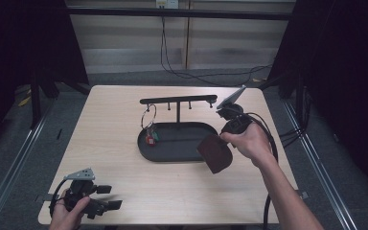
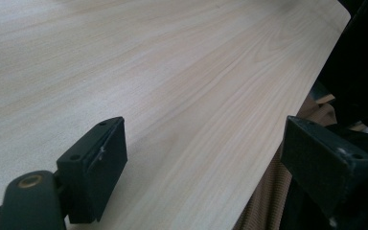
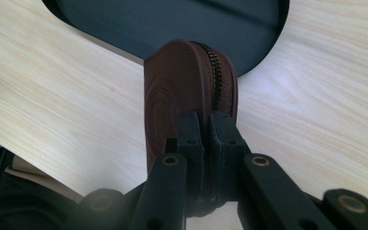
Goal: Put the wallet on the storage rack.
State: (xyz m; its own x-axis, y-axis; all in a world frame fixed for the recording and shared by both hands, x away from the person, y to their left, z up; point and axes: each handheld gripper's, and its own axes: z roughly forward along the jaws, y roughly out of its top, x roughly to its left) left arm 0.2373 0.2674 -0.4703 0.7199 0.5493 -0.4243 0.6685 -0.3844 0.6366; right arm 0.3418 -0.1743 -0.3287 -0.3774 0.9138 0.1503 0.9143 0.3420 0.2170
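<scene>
The table (image 1: 124,143) is big, light wood. The tray (image 1: 172,151) sits near its middle, and every place here is told from that tray.

The tray is dark, flat and oval. A thin post stands up from the tray's far side and holds a long bar (image 1: 177,100) across the top, with small pegs hanging under it. A ring of keys (image 1: 148,125) hangs from a peg above the tray's left end, and its red and green tags dangle low, close to the tray floor.

The right gripper (image 1: 220,143) is held by a hand at the tray's right end. Its two black jaws are squeezed nearly together, and they pinch the pouch (image 3: 182,86) between them. The pouch is brown and rounded, with a zipper running along its edge. In the high view it hangs down from the jaws over the tray's right front rim. In the right gripper view the tray's dark edge lies just past the pouch.

The left gripper (image 1: 109,197) is well apart from the tray, by the table's near left corner, with a hand around it. Its jaws (image 2: 206,158) stand wide apart with nothing between them, low over bare wood beside the table's edge.
</scene>
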